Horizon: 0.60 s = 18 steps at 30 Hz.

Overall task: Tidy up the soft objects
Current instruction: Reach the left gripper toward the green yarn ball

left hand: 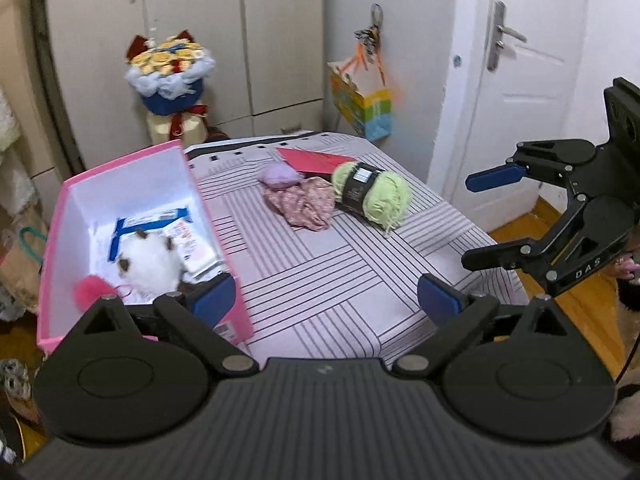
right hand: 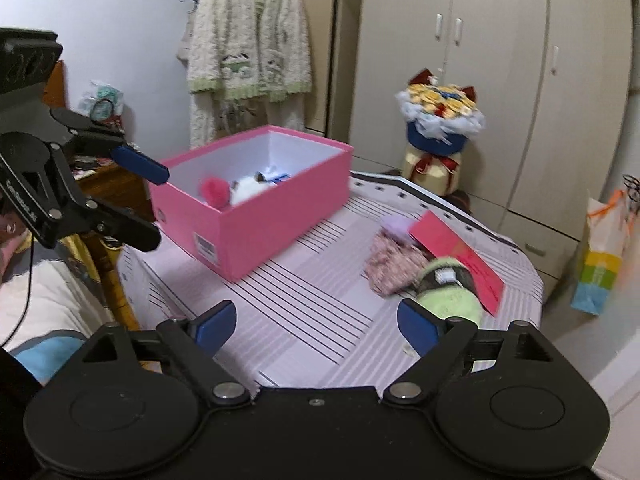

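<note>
A pink box (left hand: 216, 216) (right hand: 280, 216) stands on the striped table and holds a white plush (left hand: 148, 260) (right hand: 248, 190) and a pink pompom (left hand: 92, 290) (right hand: 214, 192). A green yarn skein (left hand: 372, 194) (right hand: 448, 292), a floral pink cloth (left hand: 304, 204) (right hand: 392, 268) and a lilac soft ball (left hand: 280, 174) (right hand: 394, 224) lie together further back. My left gripper (left hand: 324, 300) (right hand: 148, 204) is open and empty by the box's near corner. My right gripper (right hand: 316, 328) (left hand: 476, 220) is open and empty, near the yarn.
A red envelope (left hand: 316, 160) (right hand: 460, 260) lies behind the yarn. The striped tablecloth (left hand: 340, 280) (right hand: 300, 300) covers a small table. A flower bouquet (left hand: 168, 80) (right hand: 436, 128), wardrobe, hanging gift bag (left hand: 364, 108) and white door (left hand: 520, 80) surround it.
</note>
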{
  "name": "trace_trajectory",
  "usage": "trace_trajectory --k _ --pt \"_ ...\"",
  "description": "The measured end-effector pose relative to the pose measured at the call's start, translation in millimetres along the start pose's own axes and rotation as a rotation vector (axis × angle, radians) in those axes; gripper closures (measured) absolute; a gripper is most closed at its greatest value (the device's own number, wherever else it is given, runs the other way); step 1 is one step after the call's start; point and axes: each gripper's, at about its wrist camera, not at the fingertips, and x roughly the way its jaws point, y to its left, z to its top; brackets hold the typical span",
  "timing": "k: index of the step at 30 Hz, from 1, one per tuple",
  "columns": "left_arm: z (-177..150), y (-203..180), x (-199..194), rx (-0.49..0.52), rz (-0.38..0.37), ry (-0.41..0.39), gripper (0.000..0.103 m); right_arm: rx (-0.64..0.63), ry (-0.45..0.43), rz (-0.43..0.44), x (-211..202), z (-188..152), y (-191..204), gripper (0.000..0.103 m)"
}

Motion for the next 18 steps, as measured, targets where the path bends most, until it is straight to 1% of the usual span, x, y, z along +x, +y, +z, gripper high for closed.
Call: trace_trajectory --k 2,4,9,10,12,14,18 --pt "1.1 -3.0 9.4 0.000 -0.004 0.003 0.004 0.010 0.006 -0.021 2.5 -7.4 -6.6 0.013" --pt "3.2 -4.9 21.1 -0.009 -0.028 0.016 0.004 0.020 0.008 -0.042 5.7 -15.1 -13.8 0.013" --pt "6.4 -8.8 47.6 -0.036 -0.074 0.022 0.004 0.013 -0.020 -0.095 21.2 -34.0 -31.7 0.013" --pt "6.8 -7.8 51.4 -0.042 -0.080 0.024 0.004 0.006 -0.029 -0.115 25.6 -37.5 -33.8 0.012" --pt "8.7 -5.0 58.2 -0.067 -0.083 0.021 0.004 -0.024 -0.041 -0.183 38.1 -46.0 -38.3 0.010" --pt "12.6 -3.1 66.6 -0.098 -0.083 0.022 0.004 -0.044 -0.045 -0.224 52.4 -53.3 -44.9 0.010" --pt "18.7 -3.1 87.3 -0.142 -0.106 0.015 0.004 -0.015 -0.075 -0.209 72.9 -60.1 -62.3 0.010"
